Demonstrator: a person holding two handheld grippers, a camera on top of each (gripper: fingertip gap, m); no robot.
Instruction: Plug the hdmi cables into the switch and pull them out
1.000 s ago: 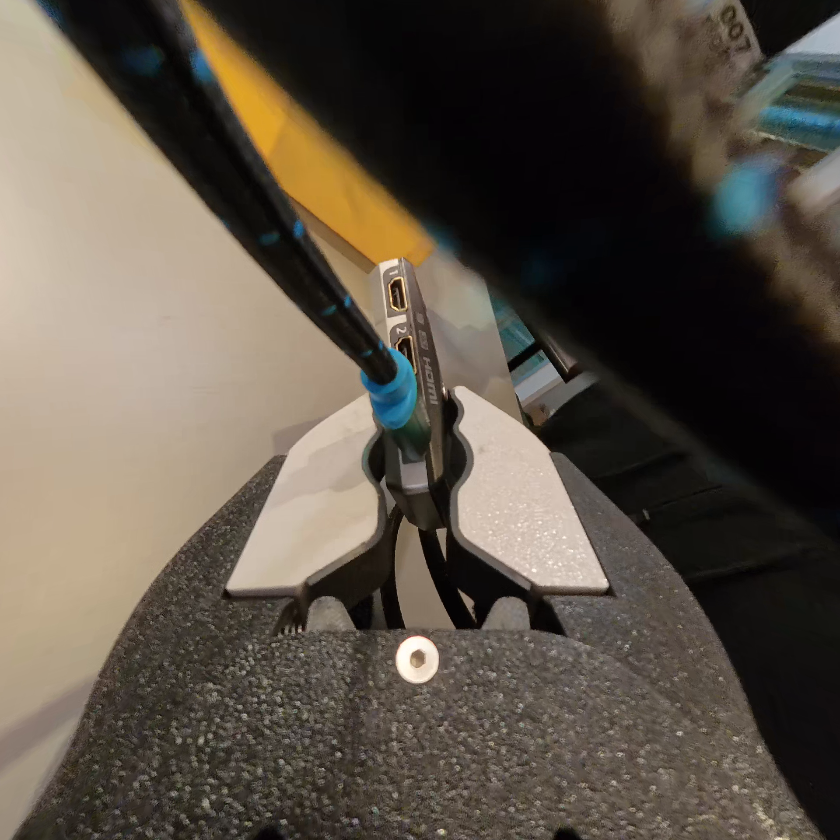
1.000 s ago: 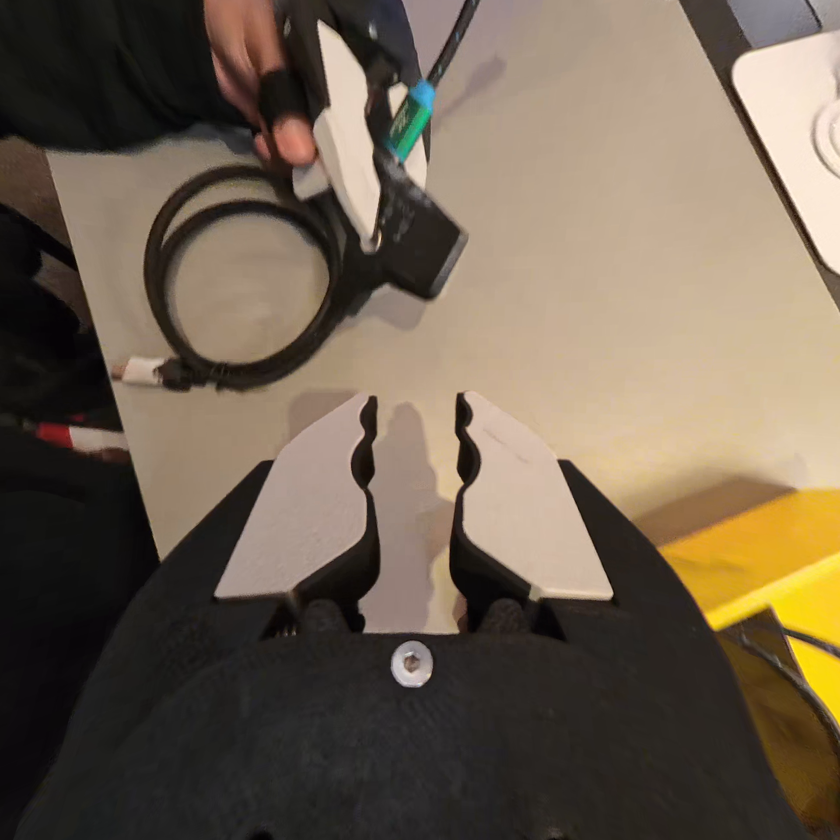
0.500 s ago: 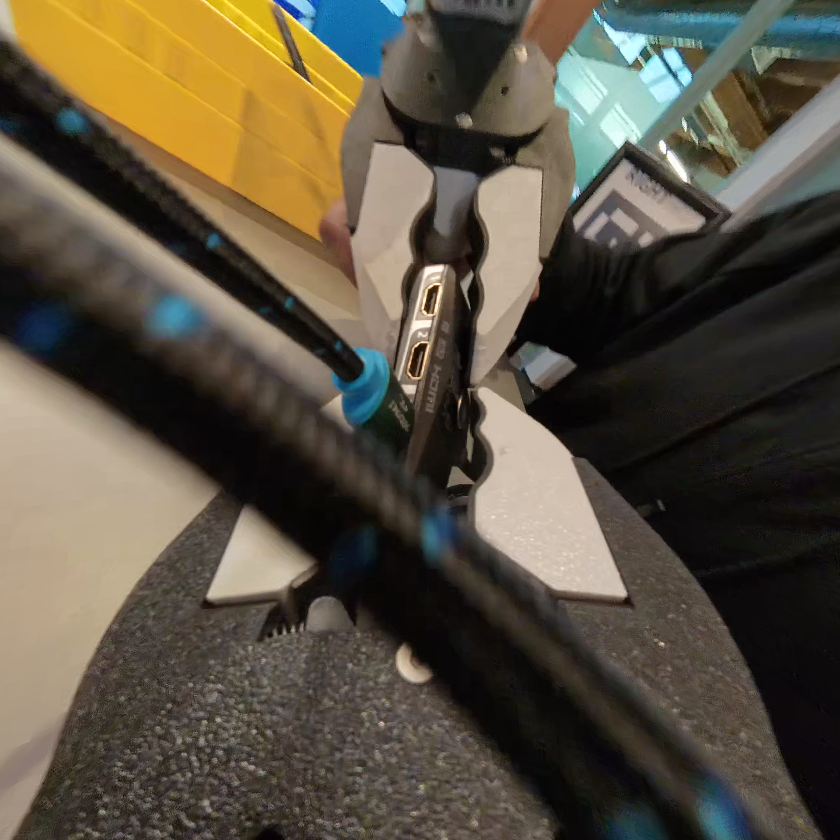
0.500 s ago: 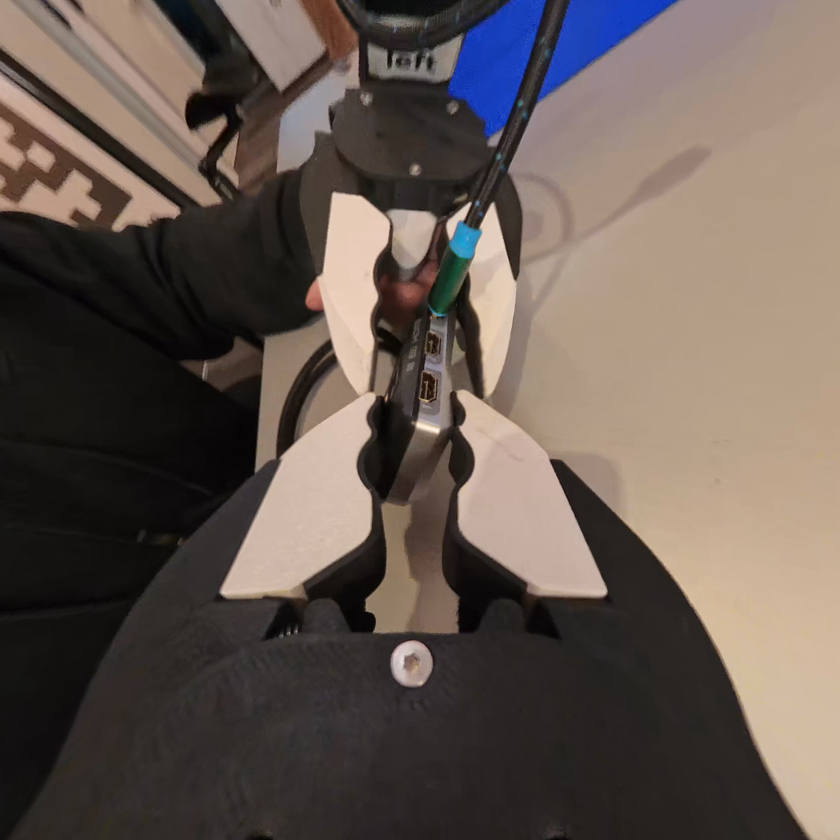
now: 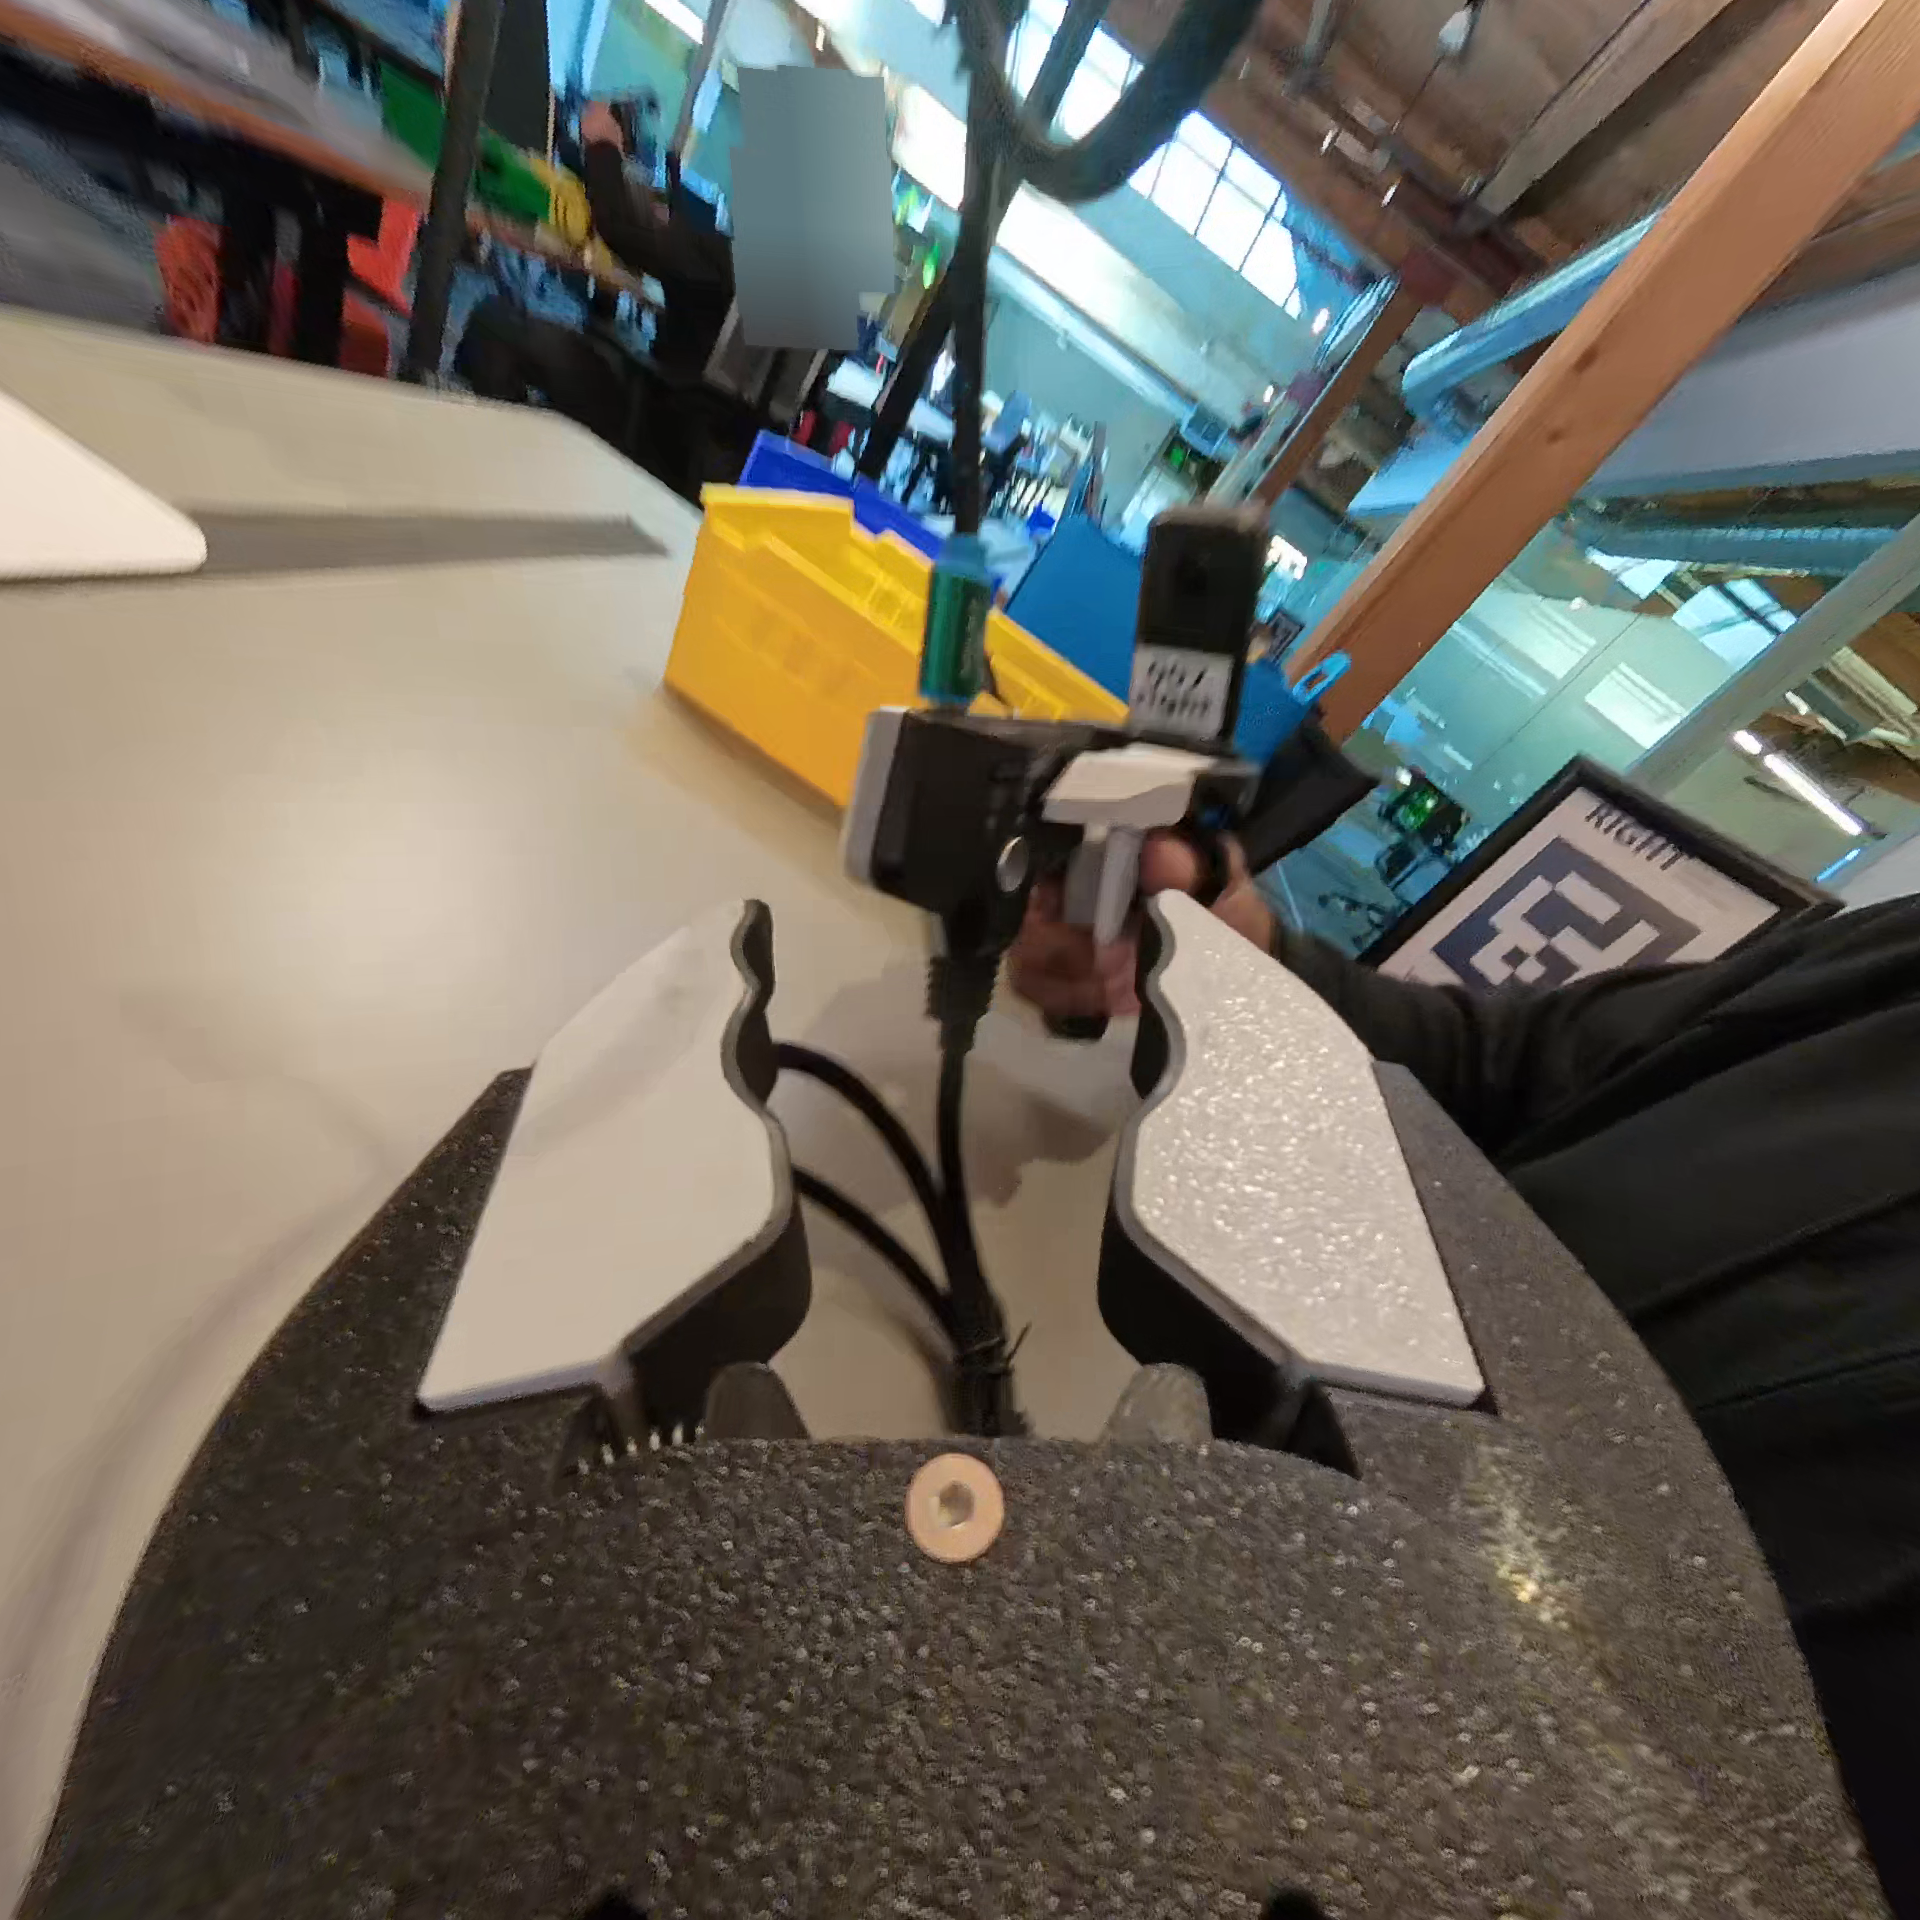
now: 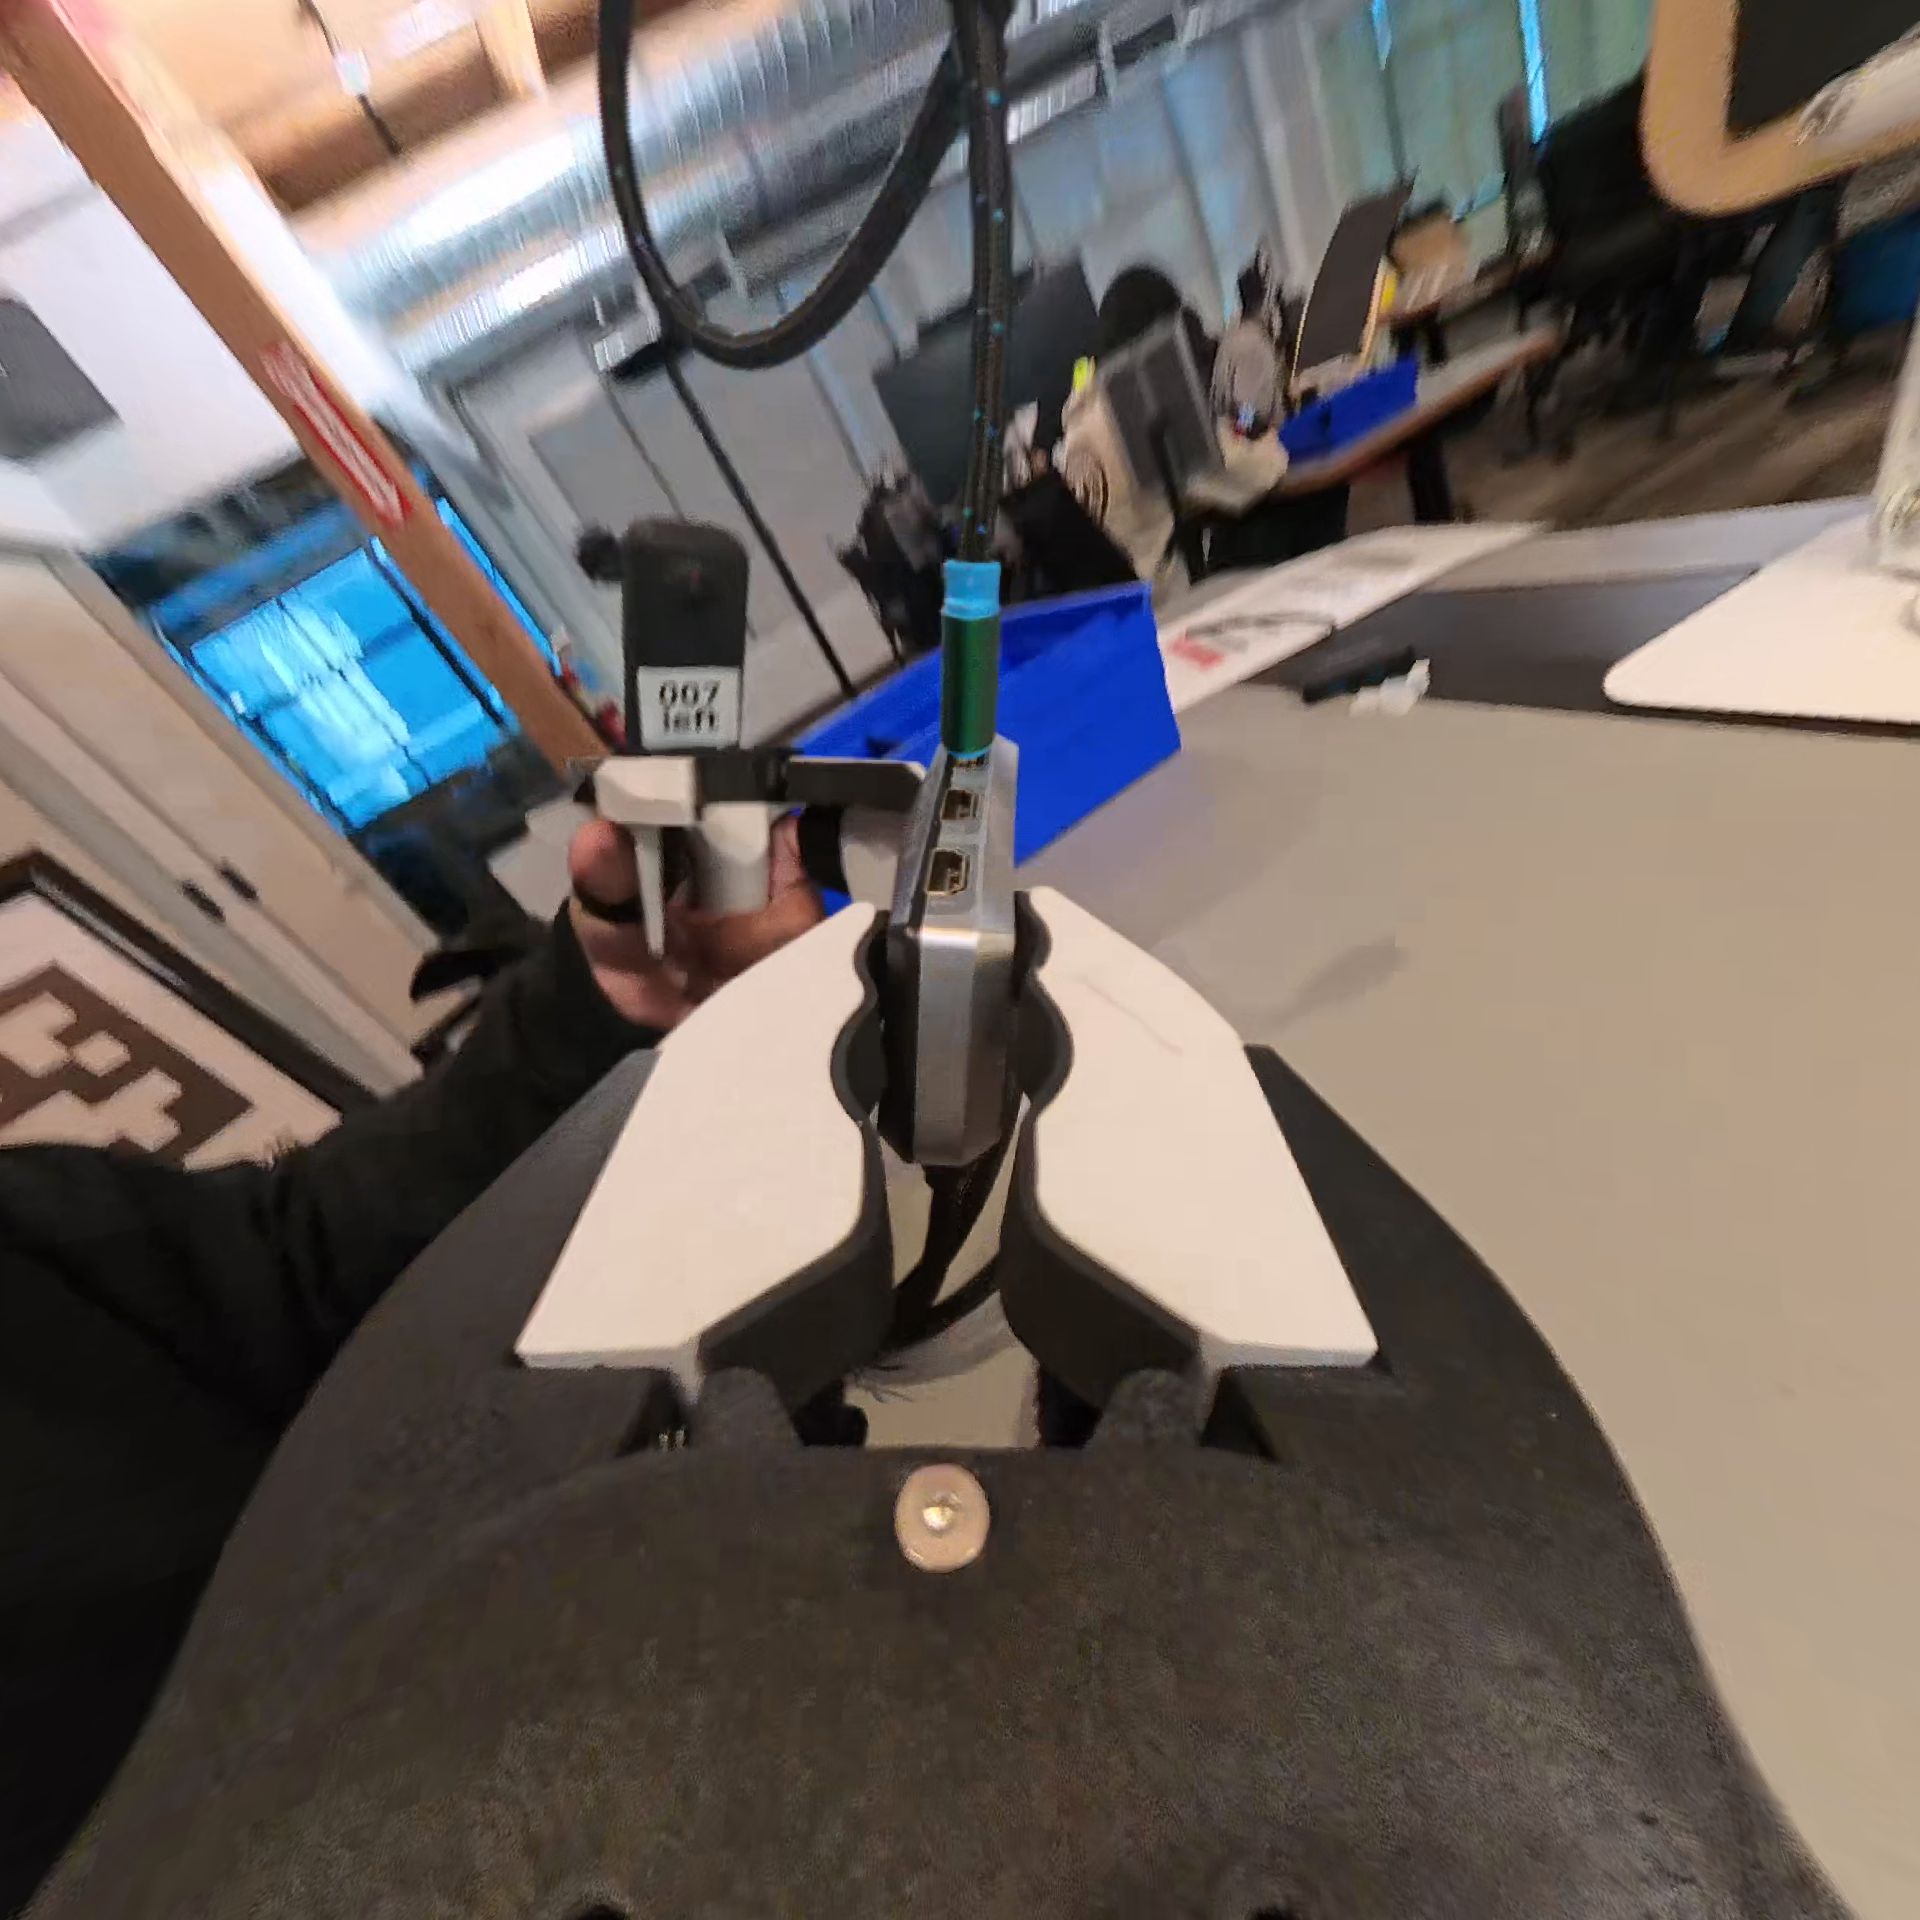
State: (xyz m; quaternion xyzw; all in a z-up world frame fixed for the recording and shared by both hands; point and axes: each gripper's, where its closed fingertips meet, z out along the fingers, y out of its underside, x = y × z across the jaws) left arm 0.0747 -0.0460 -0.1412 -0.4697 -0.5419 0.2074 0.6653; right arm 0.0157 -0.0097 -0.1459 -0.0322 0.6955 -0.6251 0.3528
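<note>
While the right claw [image 6: 951, 997] is clamping the rigid switch [image 6: 951, 935], the left claw [image 5: 951, 997] is hanging released, with the stiff green plug [image 6: 968, 675] at twelve o'clock.

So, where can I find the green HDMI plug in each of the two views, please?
Left wrist view: the green HDMI plug stands upright, a little above the picture's middle, on top of the switch that the right gripper holds.
Right wrist view: the plug is at upper centre, in the switch.
Shared landmark: the braided black cable rising from the plug.
</note>
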